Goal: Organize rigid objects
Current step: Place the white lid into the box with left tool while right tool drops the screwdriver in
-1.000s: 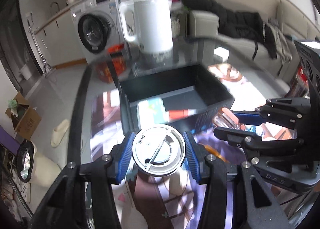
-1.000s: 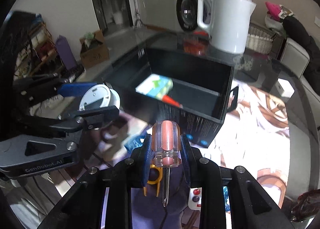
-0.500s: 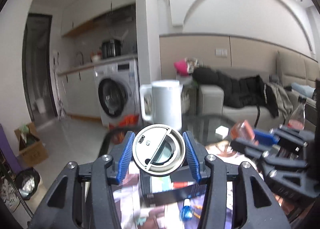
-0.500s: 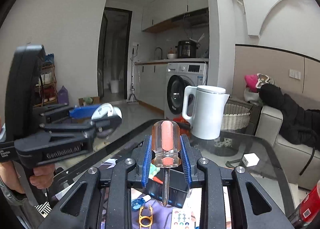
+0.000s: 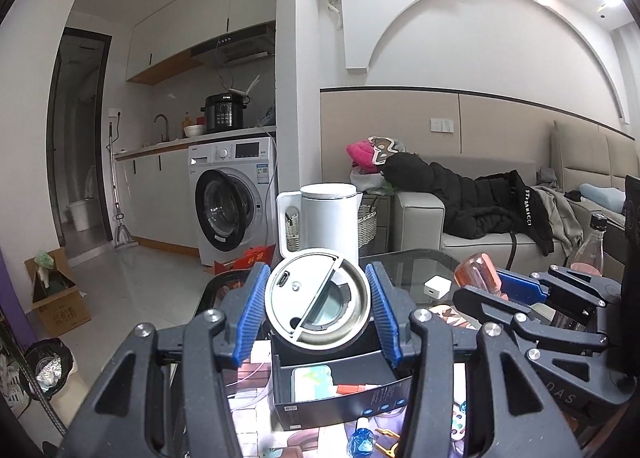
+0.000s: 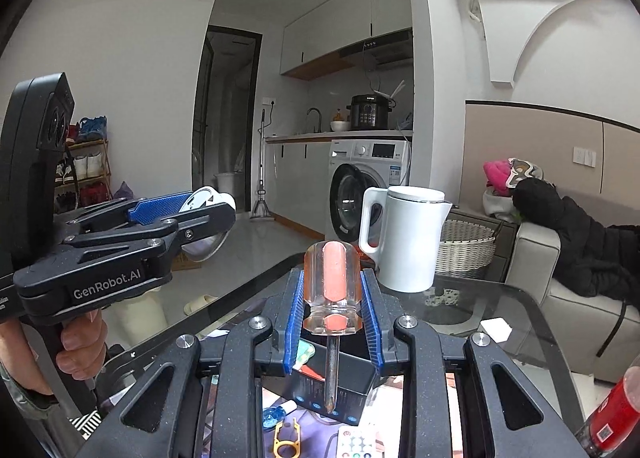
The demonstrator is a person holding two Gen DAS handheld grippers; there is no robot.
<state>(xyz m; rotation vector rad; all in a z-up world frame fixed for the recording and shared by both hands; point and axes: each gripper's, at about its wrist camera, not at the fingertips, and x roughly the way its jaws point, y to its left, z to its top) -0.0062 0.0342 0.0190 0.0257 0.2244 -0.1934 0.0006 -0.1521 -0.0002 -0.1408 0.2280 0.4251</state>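
Note:
My left gripper [image 5: 318, 308] is shut on a round silver and white lid-like device [image 5: 316, 300], held up above the table; it also shows from the side in the right wrist view [image 6: 206, 220]. My right gripper [image 6: 332, 318] is shut on a stubby screwdriver [image 6: 333, 284] with a clear orange handle, shaft pointing down toward me; it also shows in the left wrist view [image 5: 478, 274]. Below both stands an open black box [image 5: 340, 382] holding a green-white card and a red item. The box is partly hidden in the right wrist view [image 6: 340, 374].
A white kettle [image 6: 408, 244] stands at the far side of the glass table [image 6: 500, 310]. A white charger [image 5: 436, 285], a red-capped bottle [image 6: 612, 414], a blue item [image 6: 276, 416], a yellow clip [image 6: 285, 444] and a remote [image 6: 356, 442] lie around the box. A sofa is at right.
Both grippers have lifted and tilted up from looking down at the box to facing the room. Each still holds its object. The box now sits low in both views.

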